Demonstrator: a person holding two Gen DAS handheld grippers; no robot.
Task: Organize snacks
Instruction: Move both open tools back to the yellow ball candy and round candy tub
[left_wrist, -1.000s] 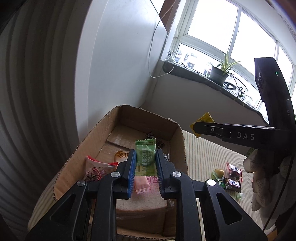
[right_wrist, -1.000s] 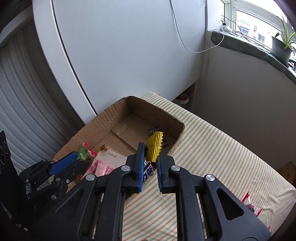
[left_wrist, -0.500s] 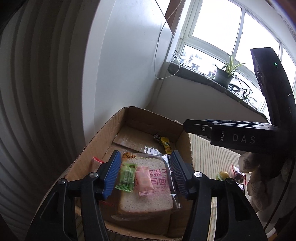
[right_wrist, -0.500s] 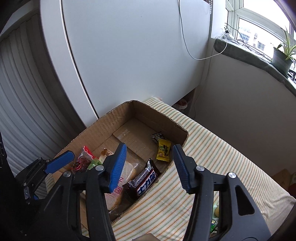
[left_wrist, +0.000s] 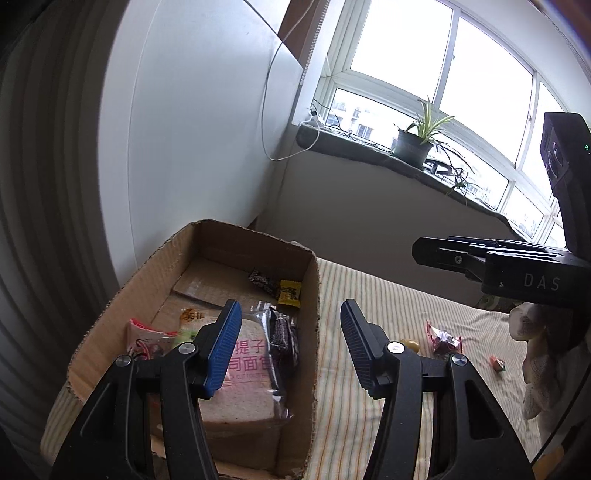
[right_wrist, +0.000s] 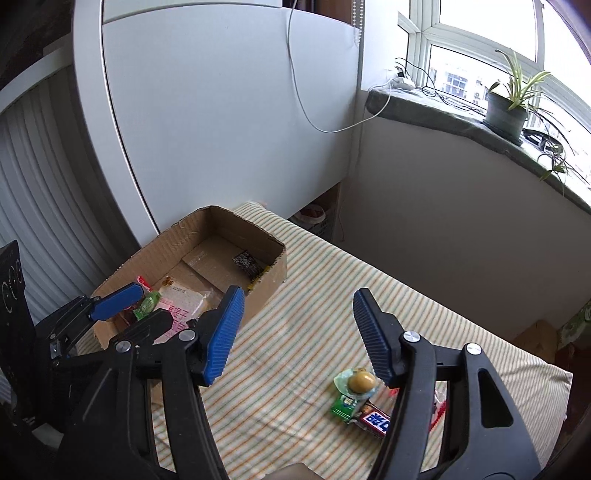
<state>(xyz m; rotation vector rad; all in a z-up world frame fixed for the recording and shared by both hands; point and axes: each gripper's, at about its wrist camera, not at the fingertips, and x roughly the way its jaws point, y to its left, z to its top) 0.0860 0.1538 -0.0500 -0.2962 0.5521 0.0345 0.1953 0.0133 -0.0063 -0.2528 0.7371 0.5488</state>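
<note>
both the left gripper (left_wrist: 288, 343) and right gripper (right_wrist: 297, 334) have just spread and hold nothing; their green and yellow candies now lie in the brown cardboard box (left_wrist: 314, 332) at the striped cloth's (right_wrist: 314, 295) far-left corner. loose wrapped snacks (right_wrist: 360, 400) remain near its right edge.

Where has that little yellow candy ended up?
The yellow candy lies inside the cardboard box, in its far right corner in the left wrist view, beside a dark wrapped sweet.
</note>
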